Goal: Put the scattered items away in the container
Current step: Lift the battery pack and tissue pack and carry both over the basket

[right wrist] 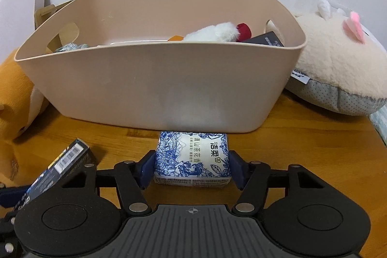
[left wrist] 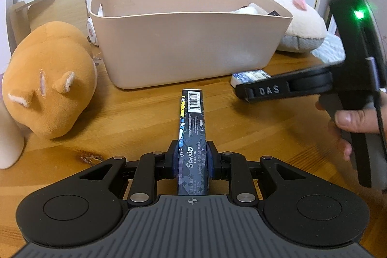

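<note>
The left gripper [left wrist: 192,162] clamps a long, narrow dark-blue printed carton [left wrist: 192,127], long axis pointing at the beige plastic tub [left wrist: 183,40]. The right gripper [right wrist: 192,166] brackets a blue-and-white tissue pack [right wrist: 192,158] lying crosswise on the wooden tabletop [left wrist: 133,117], touching the tub; pad contact cannot be told. A white wall stands behind.

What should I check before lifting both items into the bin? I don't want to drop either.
1. Left gripper shut on the box: ok.
2. Right gripper pads pressing the tissue pack: cannot tell; they flank it closely.
3. Pack clear of the bin wall: not ok, it lies right against it.
4. Room in the bin: ok, its left part looks free.
5. Grippers apart: ok.
</note>
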Tool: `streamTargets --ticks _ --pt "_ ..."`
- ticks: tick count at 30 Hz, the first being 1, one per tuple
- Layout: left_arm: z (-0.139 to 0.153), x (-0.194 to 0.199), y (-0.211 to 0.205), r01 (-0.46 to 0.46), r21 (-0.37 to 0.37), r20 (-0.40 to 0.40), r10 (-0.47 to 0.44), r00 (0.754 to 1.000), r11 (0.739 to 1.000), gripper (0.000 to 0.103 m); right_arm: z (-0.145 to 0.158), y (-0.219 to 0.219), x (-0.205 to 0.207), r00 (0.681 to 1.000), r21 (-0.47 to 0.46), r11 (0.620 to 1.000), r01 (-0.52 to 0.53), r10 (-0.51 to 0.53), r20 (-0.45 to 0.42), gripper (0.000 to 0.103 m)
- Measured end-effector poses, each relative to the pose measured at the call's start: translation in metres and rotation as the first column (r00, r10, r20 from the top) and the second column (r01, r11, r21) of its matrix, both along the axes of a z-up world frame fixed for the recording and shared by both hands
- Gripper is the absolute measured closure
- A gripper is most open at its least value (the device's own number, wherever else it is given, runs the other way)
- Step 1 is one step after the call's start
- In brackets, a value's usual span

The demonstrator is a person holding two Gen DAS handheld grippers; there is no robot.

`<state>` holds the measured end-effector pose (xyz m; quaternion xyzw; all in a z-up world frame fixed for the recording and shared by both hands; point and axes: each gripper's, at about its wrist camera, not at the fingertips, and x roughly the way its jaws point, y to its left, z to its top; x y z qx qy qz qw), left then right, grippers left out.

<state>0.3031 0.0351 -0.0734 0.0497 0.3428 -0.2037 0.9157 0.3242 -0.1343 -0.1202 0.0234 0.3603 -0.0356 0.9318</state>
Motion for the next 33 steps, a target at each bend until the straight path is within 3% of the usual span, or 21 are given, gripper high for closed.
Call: streamTargets --ticks 17,24,33 --pt "0.012 -0.029 -0.014 -0.024 -0.035 0.031 0.025 0.999 0.999 0.081 0.029 -0.01 -0.051 0.998 0.058 0.997 -0.049 0.047 0.037 0.044" --pt "0.048 -0.051 -0.014 -0.022 -0.062 0.13 0.03 0.991 0.998 0.081 0.058 -0.022 -0.077 0.992 0.108 0.991 -0.08 0.069 0.107 0.044" --pt "0.097 -0.047 -0.015 -0.037 -0.082 0.247 0.056 0.967 0.996 0.081 0.109 -0.034 -0.086 0.971 0.084 0.993 -0.083 0.061 0.232 0.044"
